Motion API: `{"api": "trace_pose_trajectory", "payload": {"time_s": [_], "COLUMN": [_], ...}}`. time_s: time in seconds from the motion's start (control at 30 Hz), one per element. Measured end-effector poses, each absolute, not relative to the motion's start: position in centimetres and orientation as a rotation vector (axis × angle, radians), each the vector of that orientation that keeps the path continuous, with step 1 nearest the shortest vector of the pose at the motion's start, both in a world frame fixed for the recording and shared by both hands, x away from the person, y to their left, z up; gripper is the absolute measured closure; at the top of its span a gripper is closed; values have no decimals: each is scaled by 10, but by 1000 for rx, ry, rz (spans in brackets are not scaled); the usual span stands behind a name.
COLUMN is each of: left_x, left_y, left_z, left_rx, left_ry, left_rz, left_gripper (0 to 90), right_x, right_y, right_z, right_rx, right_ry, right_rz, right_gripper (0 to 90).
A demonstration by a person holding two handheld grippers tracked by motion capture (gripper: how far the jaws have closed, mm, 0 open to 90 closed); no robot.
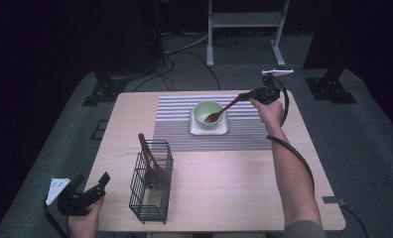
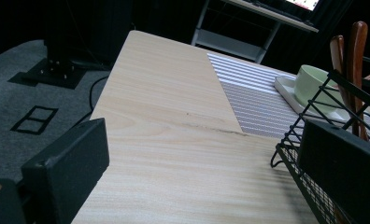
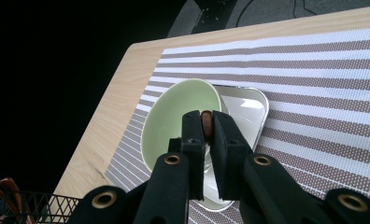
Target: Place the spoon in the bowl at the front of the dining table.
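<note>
Brown wooden spoon [image 1: 219, 113], tip in green bowl [image 1: 208, 112], right claw [image 1: 245, 96] clamped on handle

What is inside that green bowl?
The green bowl holds the head of a brown wooden spoon, whose handle the right gripper clamps. Any food there cannot be made out; the jaws cover part of the inside in the right gripper view.

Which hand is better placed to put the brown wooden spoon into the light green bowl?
Right: its claw grips the brown wooden spoon over the light green bowl. The left claw is open, far away.
</note>
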State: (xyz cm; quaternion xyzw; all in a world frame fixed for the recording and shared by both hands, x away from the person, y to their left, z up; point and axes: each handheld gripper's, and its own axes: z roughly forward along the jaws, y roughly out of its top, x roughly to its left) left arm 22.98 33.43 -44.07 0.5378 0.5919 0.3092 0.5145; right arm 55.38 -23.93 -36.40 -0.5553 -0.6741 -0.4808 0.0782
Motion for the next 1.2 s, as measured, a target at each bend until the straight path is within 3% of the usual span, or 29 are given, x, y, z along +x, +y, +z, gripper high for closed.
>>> {"api": "trace_pose_trajectory", "payload": {"time_s": [0.7,1.2], "left_x": [228,228], "left_y": [336,334], "left_z": [-441,-439], "left_rx": [1287,1293], "left_ry": [1430,1421], "left_rz": [746,750], "left_gripper": [14,14], "right_x": [557,549], "right_y": [-234,-241], "right_z": [-386,-398], "right_rx": [-1675,-1664], "right_ry": [-1954,-1938], "right_rz": [-1439,-1397], "right_gripper": [815,613]}}
